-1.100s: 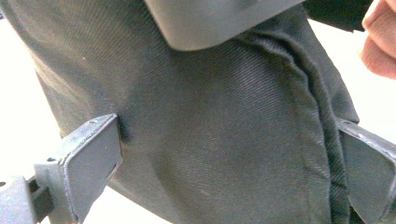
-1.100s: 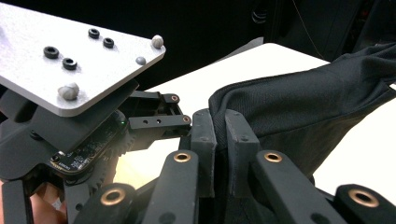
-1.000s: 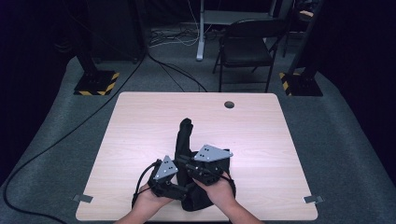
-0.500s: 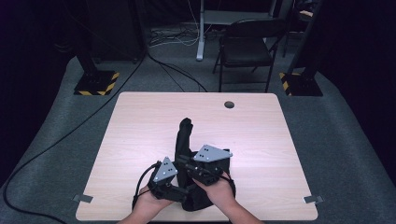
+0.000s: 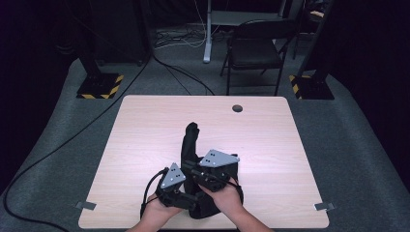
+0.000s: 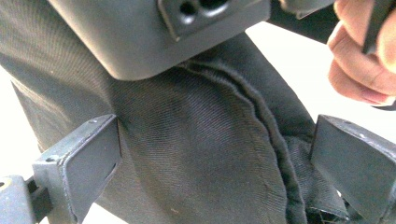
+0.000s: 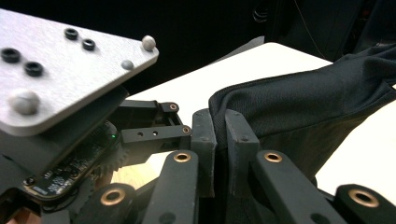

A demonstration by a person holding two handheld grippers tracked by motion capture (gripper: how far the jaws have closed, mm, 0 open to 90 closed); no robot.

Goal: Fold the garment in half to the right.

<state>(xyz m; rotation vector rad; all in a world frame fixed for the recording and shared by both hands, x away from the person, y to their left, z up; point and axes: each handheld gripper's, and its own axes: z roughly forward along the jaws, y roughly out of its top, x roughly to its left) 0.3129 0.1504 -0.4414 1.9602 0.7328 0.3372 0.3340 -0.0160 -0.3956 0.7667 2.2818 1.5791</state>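
One pale wooden table [image 5: 145, 145] carries a black cloth garment [image 5: 189, 145], which lies near the front edge with a narrow part reaching toward the table's middle. Both grippers sit close together over its near end: the right gripper [image 7: 215, 140] is clenched, its jaws pinching a fold of the cloth edge, while the left gripper [image 6: 215, 158] has its jaws spread wide to either side of a stitched seam, the pads not pressing the cloth.
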